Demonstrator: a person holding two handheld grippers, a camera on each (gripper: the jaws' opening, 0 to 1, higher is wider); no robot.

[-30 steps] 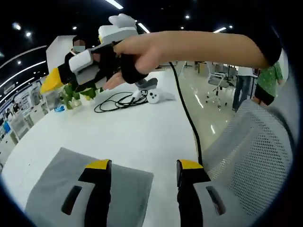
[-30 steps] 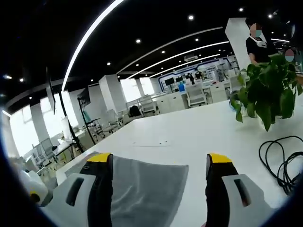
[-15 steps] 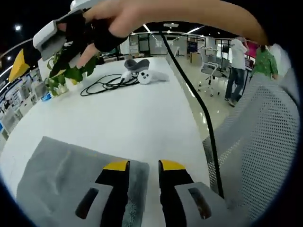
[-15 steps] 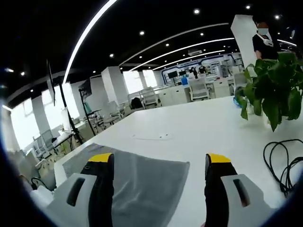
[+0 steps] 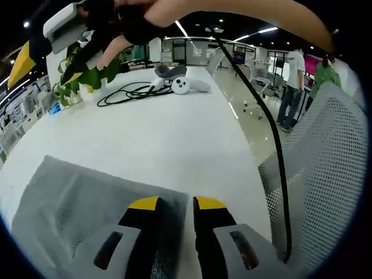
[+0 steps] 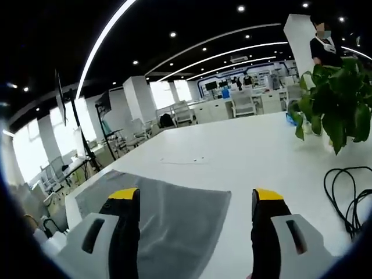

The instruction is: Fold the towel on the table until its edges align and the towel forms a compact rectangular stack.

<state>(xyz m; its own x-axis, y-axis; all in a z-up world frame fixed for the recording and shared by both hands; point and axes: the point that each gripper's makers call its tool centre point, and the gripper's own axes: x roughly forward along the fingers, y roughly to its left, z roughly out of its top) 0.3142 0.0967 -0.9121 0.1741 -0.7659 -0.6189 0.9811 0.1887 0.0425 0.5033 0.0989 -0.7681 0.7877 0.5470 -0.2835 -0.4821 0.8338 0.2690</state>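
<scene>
The grey towel (image 5: 87,203) lies flat on the white table (image 5: 163,133), its near corner pinched between the nearly closed jaws of the left gripper (image 5: 176,203), while the right gripper (image 6: 197,195) hangs over the towel's other end with its jaws wide apart, clamping nothing. Beyond the towel the tabletop is bare up to a coiled black cable (image 5: 125,93), a potted plant (image 6: 337,110) and white controllers (image 5: 177,84). A mesh chair (image 5: 319,174) stands just off the table edge nearest the towel's pinched corner.

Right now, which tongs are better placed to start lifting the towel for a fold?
Left. The left tongs are nearly closed at the towel edge, while the right tongs hang wide open over its corner.
</scene>
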